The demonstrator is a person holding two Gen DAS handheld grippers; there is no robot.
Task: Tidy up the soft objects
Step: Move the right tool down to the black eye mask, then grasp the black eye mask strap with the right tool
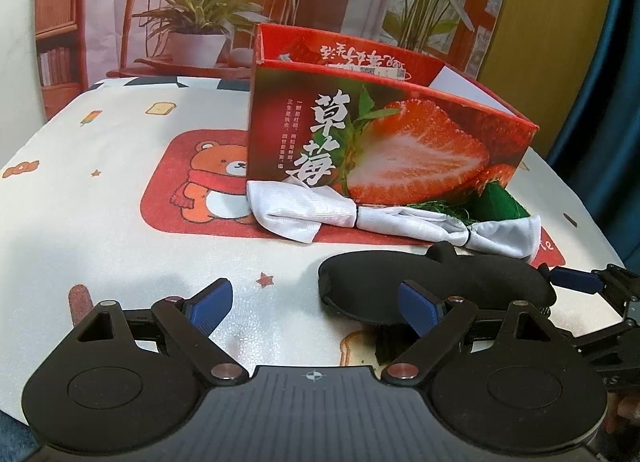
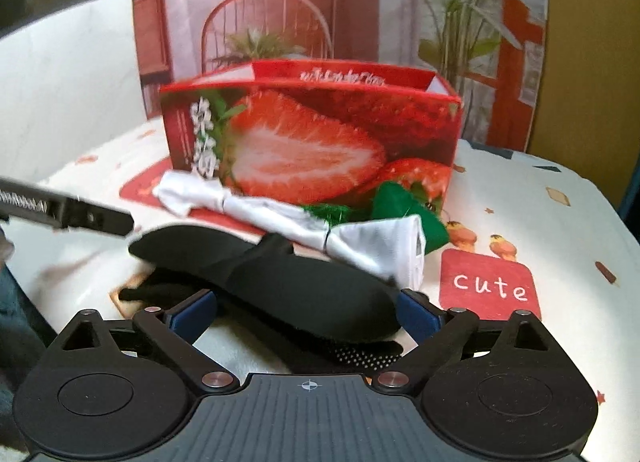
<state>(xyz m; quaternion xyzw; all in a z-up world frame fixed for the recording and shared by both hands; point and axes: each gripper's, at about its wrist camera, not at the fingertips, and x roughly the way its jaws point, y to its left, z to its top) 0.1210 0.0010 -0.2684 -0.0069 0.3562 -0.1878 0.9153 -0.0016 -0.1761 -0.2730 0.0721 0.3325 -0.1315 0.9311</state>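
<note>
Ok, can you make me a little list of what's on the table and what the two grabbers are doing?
table cover: cartoon bear cloth
box: strawberry box, open top, standing at the back
white thing: tied white cloth, lying in front of the box
green thing: green cloth, partly behind the white one
black thing: black eye mask, nearest
left gripper: open, one finger beside the mask's end
right gripper: open, mask between its fingers, not squeezed

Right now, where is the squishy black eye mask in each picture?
Left wrist view: the black eye mask lies low and right of centre, partly behind the left gripper's right finger.
Right wrist view: the mask stretches across the lower middle, between the right gripper's fingers.
Shared landmark: the strawberry box stands behind it.
</note>
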